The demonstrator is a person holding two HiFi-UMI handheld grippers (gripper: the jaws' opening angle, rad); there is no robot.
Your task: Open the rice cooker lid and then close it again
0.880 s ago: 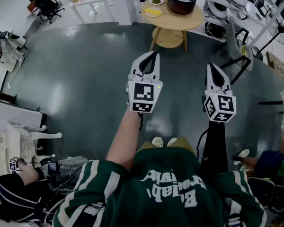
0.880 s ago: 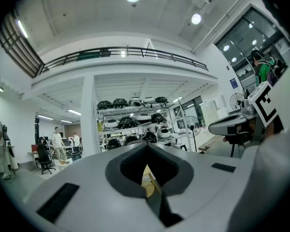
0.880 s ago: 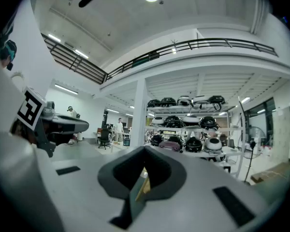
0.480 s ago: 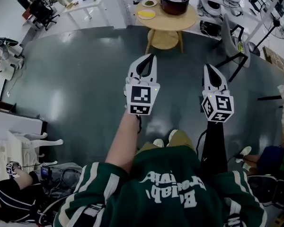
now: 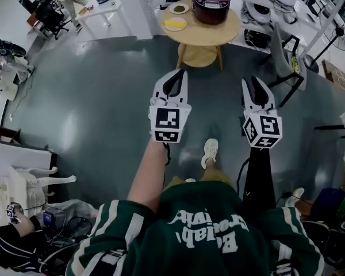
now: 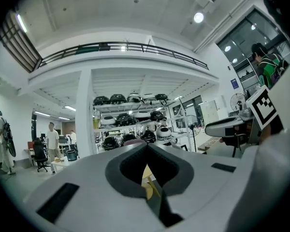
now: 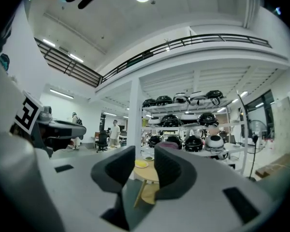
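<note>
I note the rice cooker [image 5: 210, 2]: round, dark maroon, lid down, standing on the round wooden table [image 5: 230, 30], well ahead of both tongs. The left tongs [image 5: 181, 73] are closed on nothing. The right tongs [image 5: 252, 81] stand parted and empty.
</note>
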